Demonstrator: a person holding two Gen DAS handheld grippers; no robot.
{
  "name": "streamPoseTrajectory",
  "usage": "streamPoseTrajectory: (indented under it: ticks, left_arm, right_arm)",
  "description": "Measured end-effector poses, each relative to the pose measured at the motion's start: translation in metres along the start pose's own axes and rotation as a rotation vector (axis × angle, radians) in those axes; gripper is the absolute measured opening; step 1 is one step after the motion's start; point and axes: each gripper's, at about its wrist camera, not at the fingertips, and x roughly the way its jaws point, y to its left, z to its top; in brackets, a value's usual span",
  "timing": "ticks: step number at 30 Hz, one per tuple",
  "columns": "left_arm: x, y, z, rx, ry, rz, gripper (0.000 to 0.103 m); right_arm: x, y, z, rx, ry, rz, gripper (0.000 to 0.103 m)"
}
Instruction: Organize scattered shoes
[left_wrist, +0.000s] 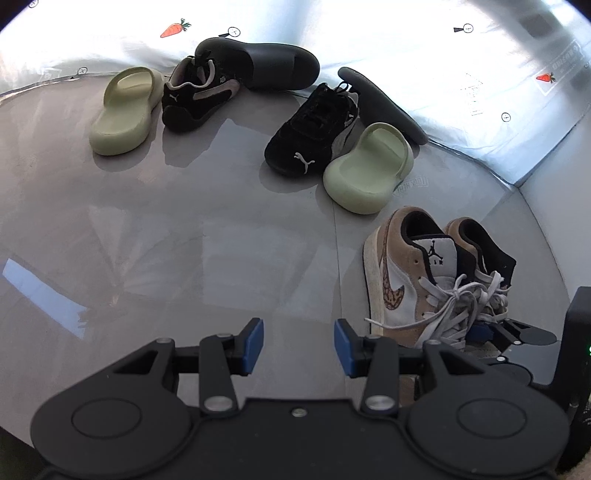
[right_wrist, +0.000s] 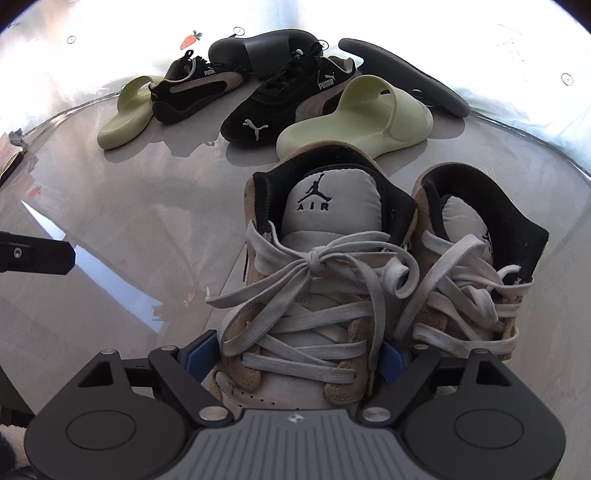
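The right tongs (right_wrist: 295, 360) straddle the toe end of the left tan sneaker (right_wrist: 314, 295), one blue pad on each side of the forefoot. The jaws stand wide and the pads lie against or just beside the shoe's sides; whether they press is not clear, so I read this as a loose hold or a grip about to be let go, not a sure clench. Its mate, the right tan sneaker (right_wrist: 476, 266), stands touching it on the far side, heels pointing the same way. The two already make a tidy pair near the right edge of the floor (left_wrist: 184, 240), which is likely why the tongs sit on the toe: that end steers the shoe into line with its partner.

The left tongs (left_wrist: 299, 345) are released, partly apart, with nothing between the pads, hovering over bare floor just left of the pair.

The rest is unsorted, bunched toward the far edge by the white wall. A green slide (left_wrist: 125, 110) lies at the far left, touching a black trainer (left_wrist: 199, 96); behind that a dark slide (left_wrist: 258, 64) rests against the wall. The second black trainer (left_wrist: 314, 129) lies near the middle, with the second green slide (left_wrist: 369, 170) against it and the second dark slide (left_wrist: 380, 103) tipped on edge behind. Each pair is split, so three pairs seem left to match. The free left tongs look best placed to fetch next.
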Motion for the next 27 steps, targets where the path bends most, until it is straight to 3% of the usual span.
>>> streamPoseTrajectory:
  ticks: [3,6,11,14,18,19,21,27]
  left_arm:
    - [-0.006,-0.003,-0.003,-0.045,-0.021,0.038,0.043]
    - [-0.016,0.001,-0.005,-0.097,-0.076,0.075,0.043]
    - [-0.02,0.015,0.003,-0.138,-0.104,0.142,0.043]
    - [-0.018,0.03,0.024,-0.149,-0.141,0.126,0.043]
    - [-0.011,0.049,0.059,-0.072,-0.207,0.093,0.047]
    - [-0.007,0.055,0.067,-0.056,-0.213,0.085,0.063]
    - [0.002,0.071,0.084,-0.042,-0.232,0.071,0.076]
    - [0.053,0.136,0.169,-0.037,-0.324,0.006,0.076]
  right_arm:
    - [-0.004,-0.007,-0.001,-0.089,0.021,0.065,0.089]
    - [-0.018,-0.018,-0.002,-0.115,-0.015,0.138,0.089]
    - [-0.048,-0.037,0.007,-0.021,-0.117,0.226,0.093]
    - [-0.057,-0.043,0.016,0.077,-0.203,0.272,0.093]
    - [-0.059,-0.035,0.026,0.11,-0.28,0.238,0.096]
    - [-0.058,-0.033,0.029,0.121,-0.302,0.238,0.096]
    - [-0.055,-0.03,0.037,0.15,-0.344,0.246,0.096]
    - [-0.045,0.0,0.068,0.191,-0.354,0.143,0.096]
